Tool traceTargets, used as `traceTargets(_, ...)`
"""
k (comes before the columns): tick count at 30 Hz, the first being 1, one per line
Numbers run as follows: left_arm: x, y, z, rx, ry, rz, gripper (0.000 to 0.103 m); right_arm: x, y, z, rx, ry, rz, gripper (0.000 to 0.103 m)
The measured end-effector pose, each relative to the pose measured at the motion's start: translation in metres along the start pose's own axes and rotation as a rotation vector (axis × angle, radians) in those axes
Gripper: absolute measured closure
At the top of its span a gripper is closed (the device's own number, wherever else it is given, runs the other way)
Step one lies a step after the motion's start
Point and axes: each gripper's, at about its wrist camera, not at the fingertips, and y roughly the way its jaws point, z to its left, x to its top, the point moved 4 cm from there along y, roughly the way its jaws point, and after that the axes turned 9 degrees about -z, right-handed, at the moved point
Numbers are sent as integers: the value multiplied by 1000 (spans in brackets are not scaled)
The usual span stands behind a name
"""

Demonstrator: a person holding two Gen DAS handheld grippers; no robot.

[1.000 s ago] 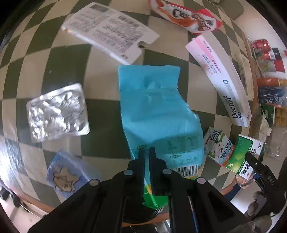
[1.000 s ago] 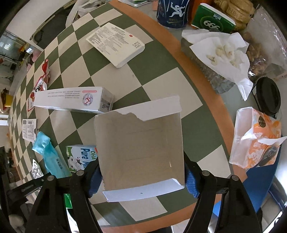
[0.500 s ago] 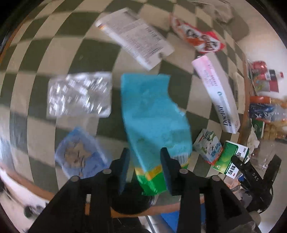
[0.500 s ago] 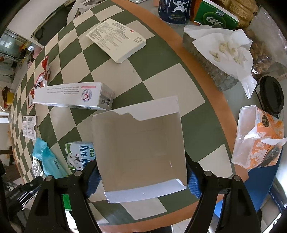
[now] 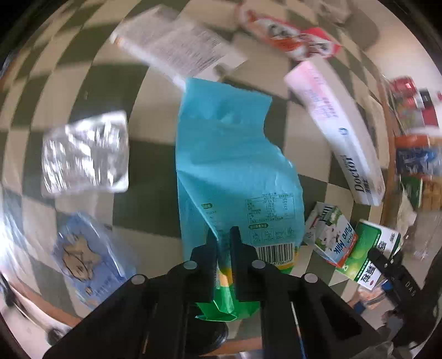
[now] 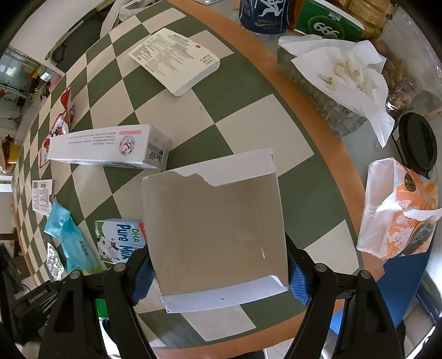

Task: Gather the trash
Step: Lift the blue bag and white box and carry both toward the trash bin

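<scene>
My left gripper (image 5: 223,237) is shut on the lower end of a turquoise snack bag (image 5: 229,165), which hangs tilted over the checkered table; the bag also shows at the left of the right wrist view (image 6: 70,237). My right gripper (image 6: 218,265) is shut on an open white cardboard box (image 6: 215,221), torn at its far rim and empty inside, held above the table's near edge. More trash lies around: a silver blister pack (image 5: 85,152), a blue wrapper (image 5: 83,254), a milk carton (image 6: 118,243), a long "Doctor" box (image 6: 107,149) and a red wrapper (image 5: 287,38).
A printed white packet (image 6: 176,58) lies at the far side. Beyond the table's orange rim (image 6: 326,132) stand a tissue pack (image 6: 397,210), a dark lid (image 6: 418,143), paper with crumbs (image 6: 342,69) and a green box (image 6: 326,24). A green box (image 5: 370,254) sits beside the milk carton.
My left gripper opened briefly, then shut again on the turquoise bag and lifted it, with the view swinging left. My right gripper and its box barely moved.
</scene>
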Motion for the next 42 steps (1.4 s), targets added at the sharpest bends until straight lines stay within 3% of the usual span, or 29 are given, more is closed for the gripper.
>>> traceTargets(5, 9, -37, -23, 52, 139, -105, 101, -1, -12, 5, 11, -29, -48, 29)
traceTargets(11, 15, -89, -32, 78, 198, -218, 101, 4, -39, 10, 29, -42, -110, 30)
traceTargets(15, 0, -127, 53, 99, 221, -312, 101, -1, -63, 23, 53, -80, -137, 30)
traceTargets(21, -5, -150, 123, 136, 224, -401, 101, -39, -100, 59, 129, -145, -182, 30)
traceTargets(28, -49, -179, 191, 113, 203, -440, 101, -133, -140, 114, 227, -233, -206, 30)
traceTargets(33, -114, -199, 264, 64, 179, -407, 101, -237, -163, 138, 247, -269, -216, 30)
traceTargets(37, -167, -187, 324, 56, 150, -295, 100, -316, -163, 141, 237, -249, -203, 30)
traceTargets(42, -233, -121, 398, 59, 48, -78, 100, -413, -117, 135, 182, -239, -75, 30)
